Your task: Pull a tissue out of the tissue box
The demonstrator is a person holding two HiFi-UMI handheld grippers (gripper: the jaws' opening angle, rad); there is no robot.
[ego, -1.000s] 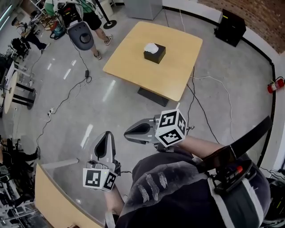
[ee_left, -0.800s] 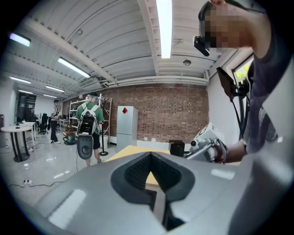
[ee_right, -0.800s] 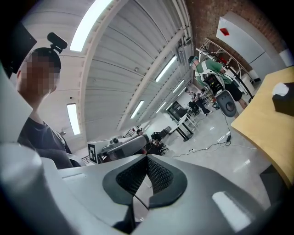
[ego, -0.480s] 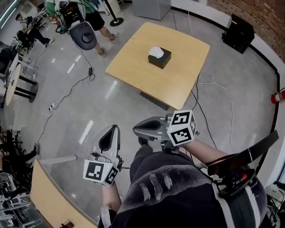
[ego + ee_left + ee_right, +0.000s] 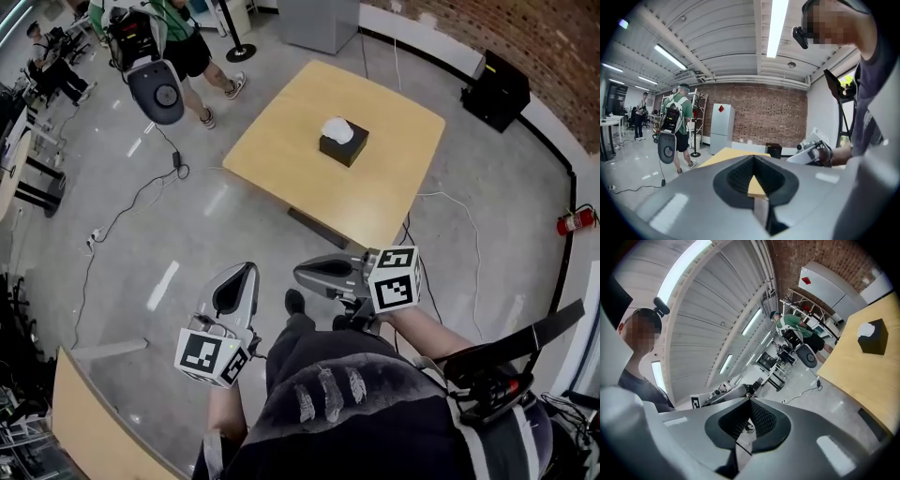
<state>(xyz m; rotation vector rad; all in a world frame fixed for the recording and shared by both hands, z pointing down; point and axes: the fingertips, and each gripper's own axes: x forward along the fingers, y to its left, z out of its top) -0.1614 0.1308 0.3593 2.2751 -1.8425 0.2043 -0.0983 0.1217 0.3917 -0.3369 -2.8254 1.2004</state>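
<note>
Jaws on the left gripper are pressing together with nothing between them, and the right gripper is likewise clenched and empty, its tips lying just beside the left tips and pointing across them. Both are hanging over bare floor, well short of the work. Well ahead of the left jaws the wooden table is standing, and on its middle the black tissue box is sitting; seen from the right jaws it lies far off to one side of their line. A white tissue is puffing up out of the box's top slot, clear of both grippers. That tissue is looking thin, soft and nearly weightless, so it is likely to crumple under the pads and tear if pinched at a bare edge; the best hold is probably the thick of the raised tuft, just above the slot, drawn straight upward. The box itself is looking light enough to lift with the pull, so the other jaws may be needed pressing down on its top. Farther beyond the table, a person in a green shirt is standing.
</note>
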